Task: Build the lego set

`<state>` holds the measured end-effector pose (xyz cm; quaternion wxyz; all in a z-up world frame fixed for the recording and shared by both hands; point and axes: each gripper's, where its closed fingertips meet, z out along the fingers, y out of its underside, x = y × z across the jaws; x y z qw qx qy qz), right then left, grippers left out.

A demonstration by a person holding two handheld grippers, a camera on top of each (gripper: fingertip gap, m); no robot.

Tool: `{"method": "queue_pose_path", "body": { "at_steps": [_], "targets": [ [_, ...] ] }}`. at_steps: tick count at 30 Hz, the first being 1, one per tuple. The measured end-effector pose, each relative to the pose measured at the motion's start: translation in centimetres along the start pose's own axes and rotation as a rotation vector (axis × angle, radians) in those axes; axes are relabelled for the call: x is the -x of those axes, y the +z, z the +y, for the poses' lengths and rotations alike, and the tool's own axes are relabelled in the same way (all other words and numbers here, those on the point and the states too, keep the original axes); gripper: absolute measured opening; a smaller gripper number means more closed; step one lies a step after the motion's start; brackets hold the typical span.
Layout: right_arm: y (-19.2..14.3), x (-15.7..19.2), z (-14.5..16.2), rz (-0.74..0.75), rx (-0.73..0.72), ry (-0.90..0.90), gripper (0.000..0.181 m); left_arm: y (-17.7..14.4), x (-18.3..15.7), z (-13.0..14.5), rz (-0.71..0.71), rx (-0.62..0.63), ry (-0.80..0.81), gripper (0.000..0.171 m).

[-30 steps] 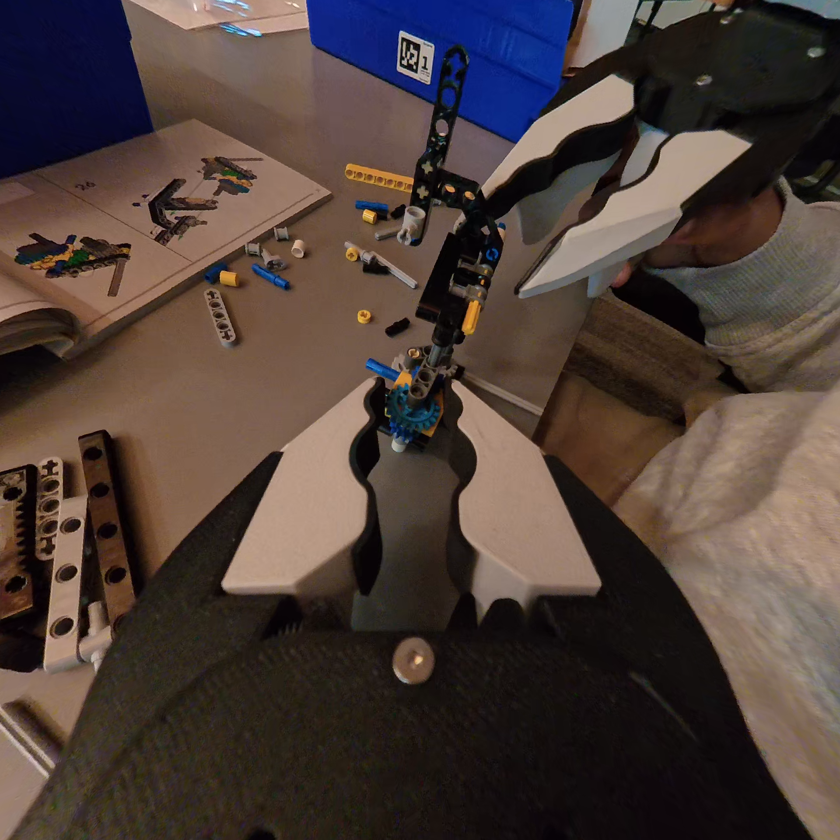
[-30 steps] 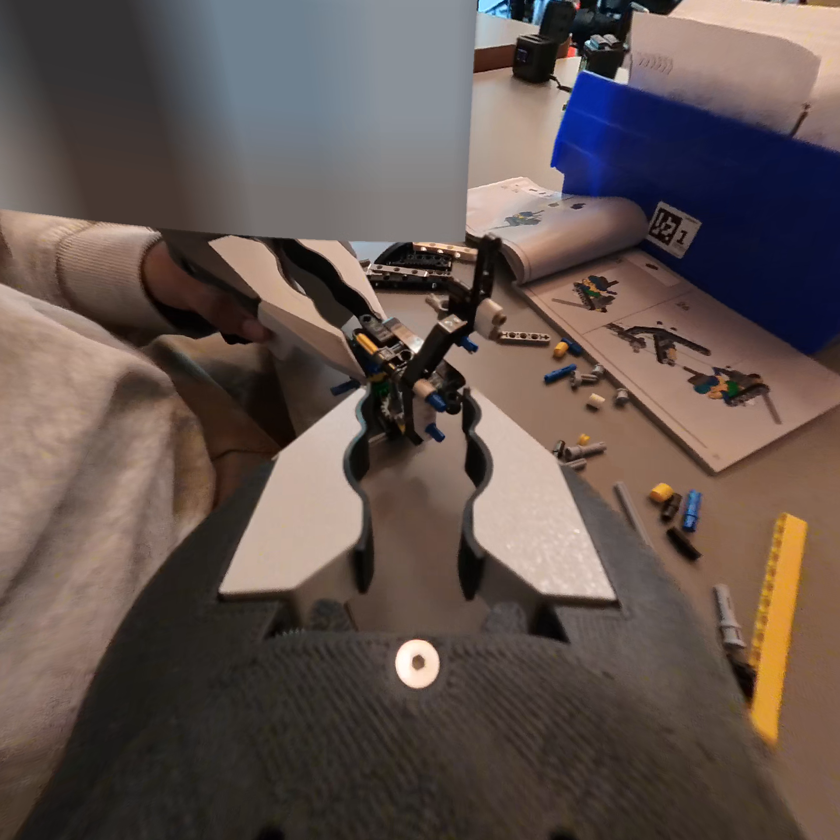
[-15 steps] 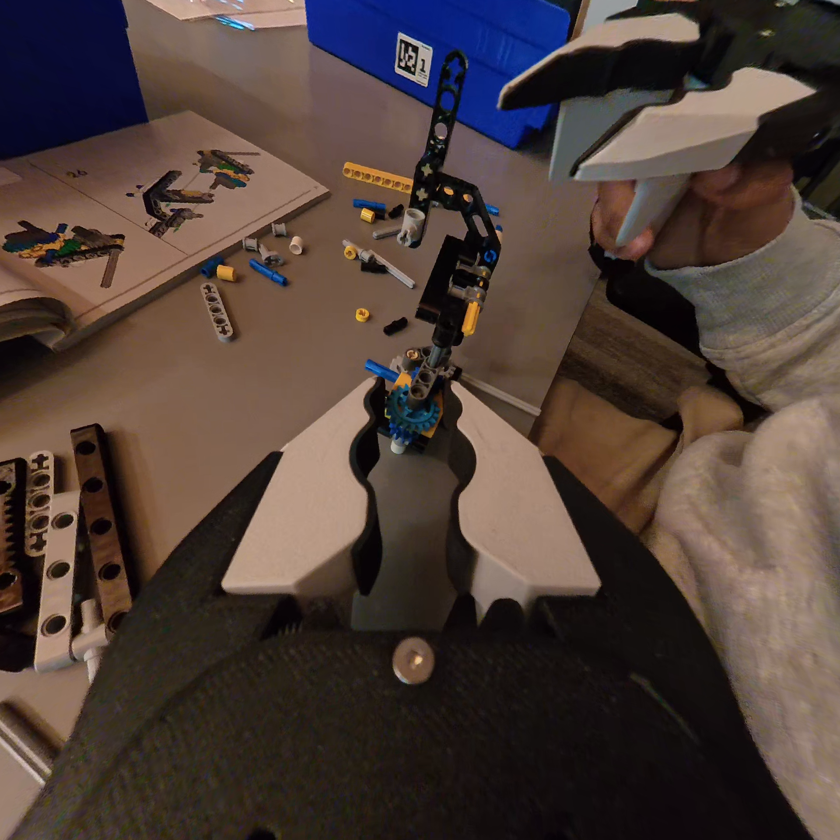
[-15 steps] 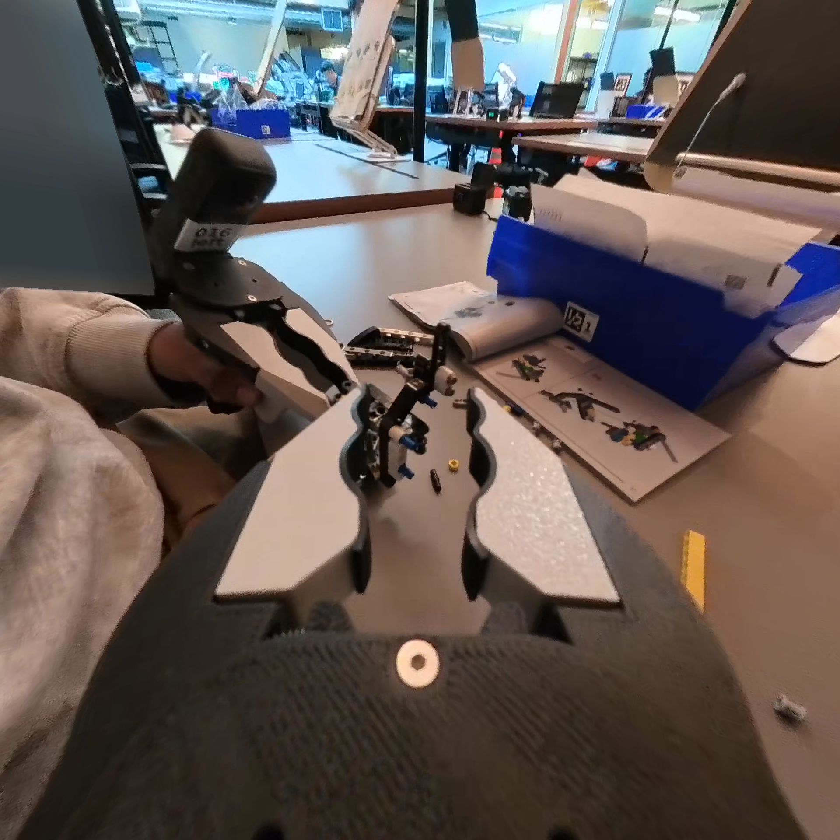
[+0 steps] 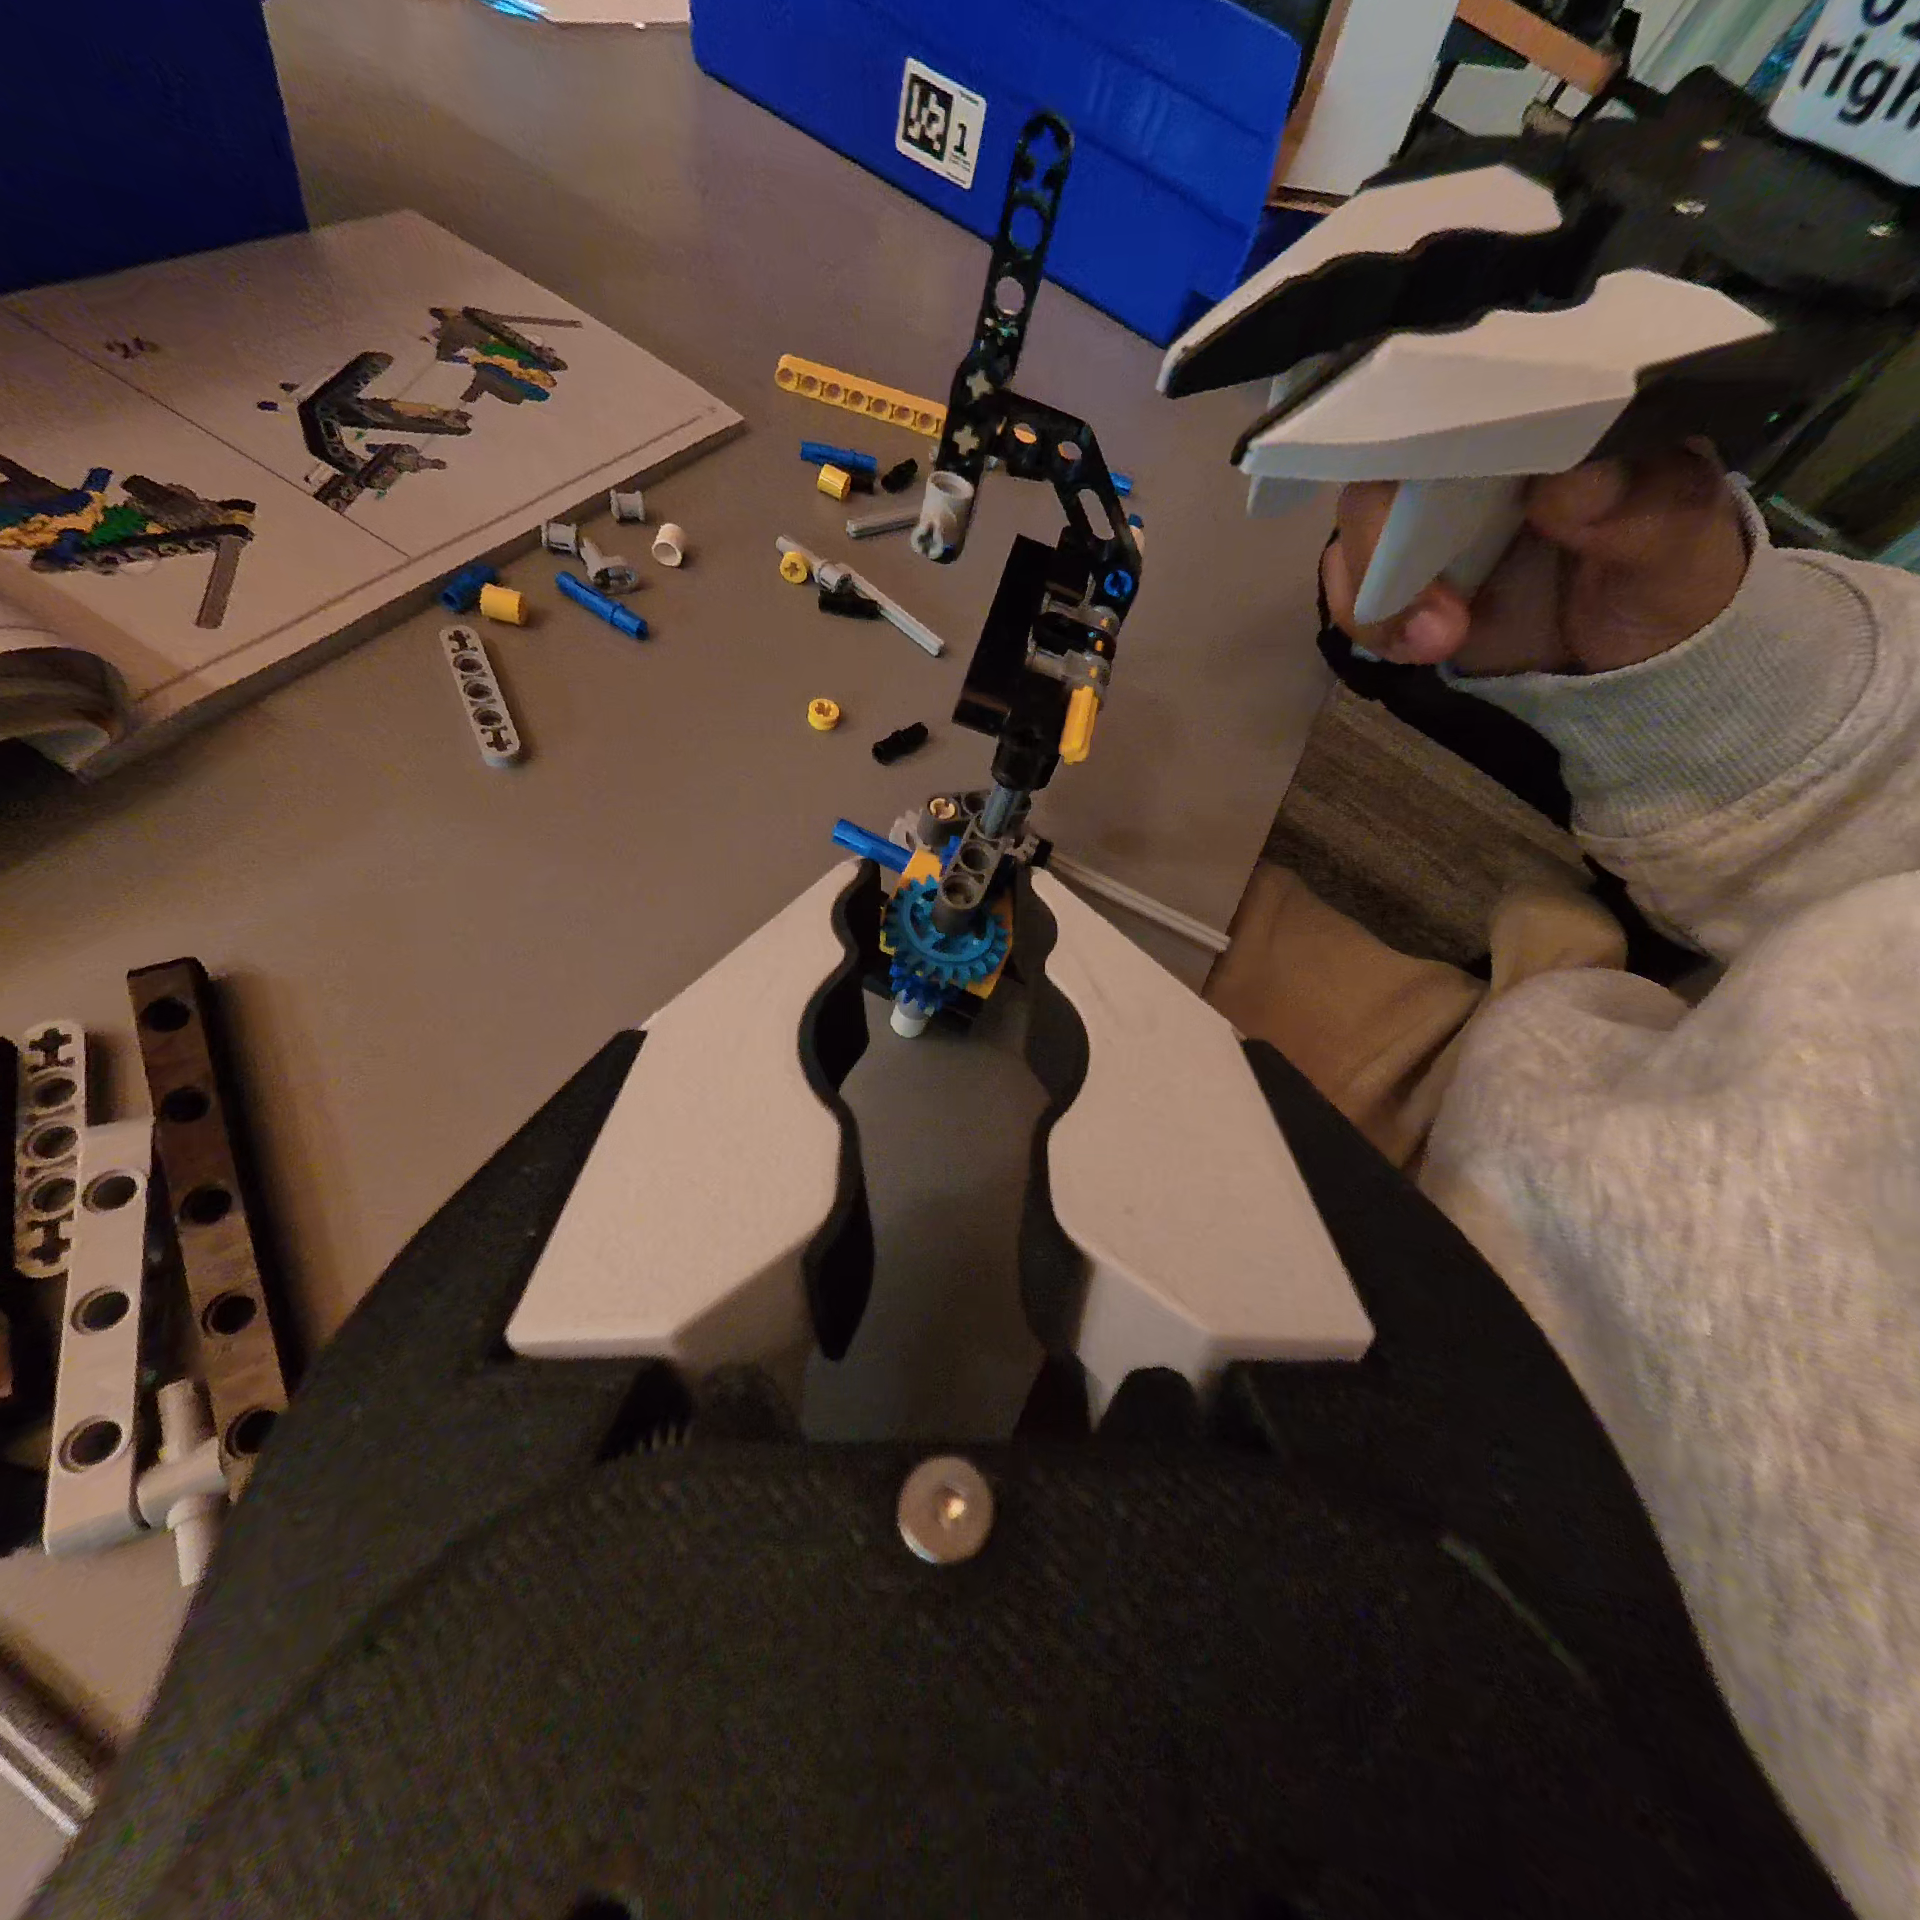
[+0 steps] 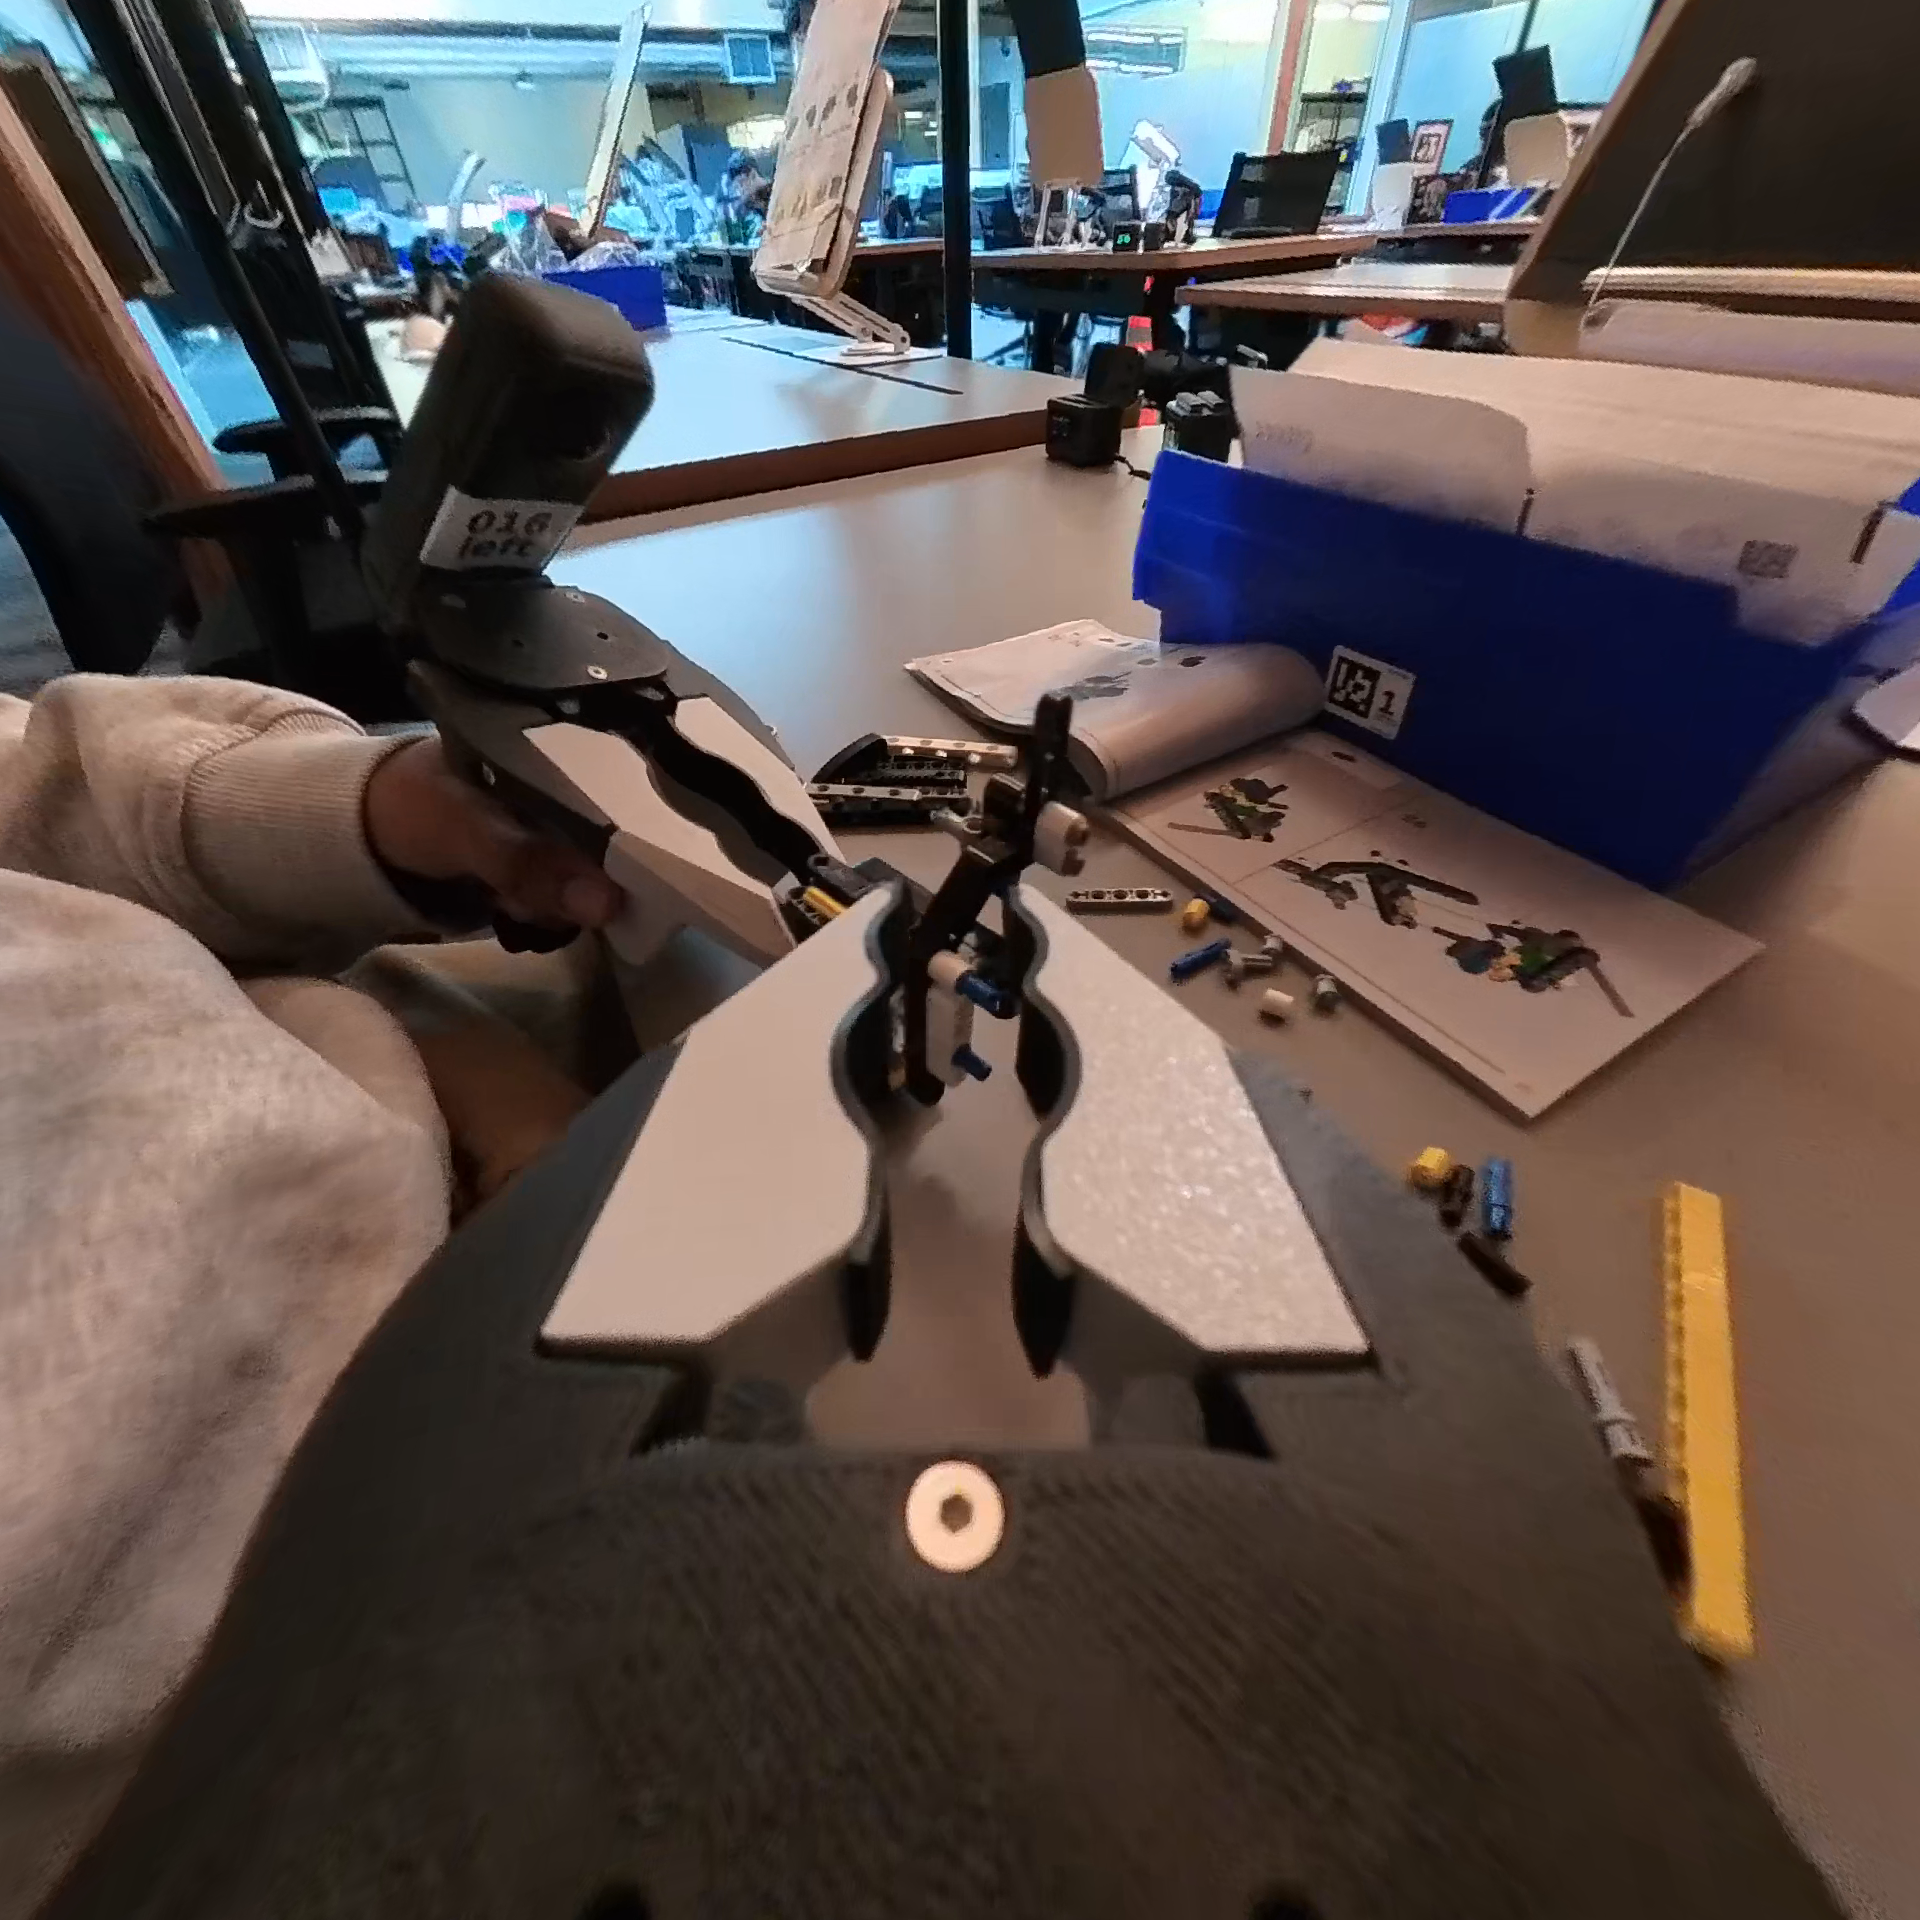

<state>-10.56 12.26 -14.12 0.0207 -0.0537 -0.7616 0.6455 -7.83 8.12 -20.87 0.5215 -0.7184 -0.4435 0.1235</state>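
The left gripper (image 5: 940,935) is closing its two grey fingers on the bottom end of the half-built model (image 5: 1023,582), right at the blue gear (image 5: 940,930), and is holding it upright above the desk (image 5: 416,935). From the gear a short rod is going up to a black block with a yellow pin, then a bent black beam, and a long black beam with holes is pointing up at the top. The right gripper (image 6: 951,1023) is partly open and is holding nothing. In the left wrist view it is hanging apart from the model, to the right of its upper part; in its own view the model appears in the gap between its fingers, but I cannot tell that they are touching it.

Further on the desk, small loose parts are lying: a grey beam (image 5: 480,694), blue and yellow pins (image 5: 540,597), a yellow ring (image 5: 823,713) and a long yellow beam (image 5: 860,390). At the left edge, near the gripper, black and white beams (image 5: 125,1247) are lying side by side. Behind the small parts, the open instruction booklet (image 5: 343,416) is lying, and behind it a blue bin (image 5: 1039,135) is standing.

I judge the build to be somewhere in the middle: one sub-assembly is in hand and many parts are not yet used. The next move probably calls for the free right gripper either to take one small part from the desk or to grip the upper part of the model, while the left one is giving firm support. The model is tall and thin, so a push from the side could turn it in the fingers.
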Motion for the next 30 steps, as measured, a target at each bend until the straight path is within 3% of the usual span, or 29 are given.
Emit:
{"method": "queue_pose_path", "body": {
  "at_steps": [8, 30],
  "targets": [
    [0.5, -0.1, -0.1, -0.025, -0.037, 0.089, 0.012, 0.0, 0.0, 0.0, 0.0, -0.003, -0.001, 0.025],
    [1.7, 0.4, 1.0, -0.084, 0.036, 0.094, 0.01, -0.1, 0.1, 0.0, -0.036, -0.014, 0.032, 0.024]
  ]
}}
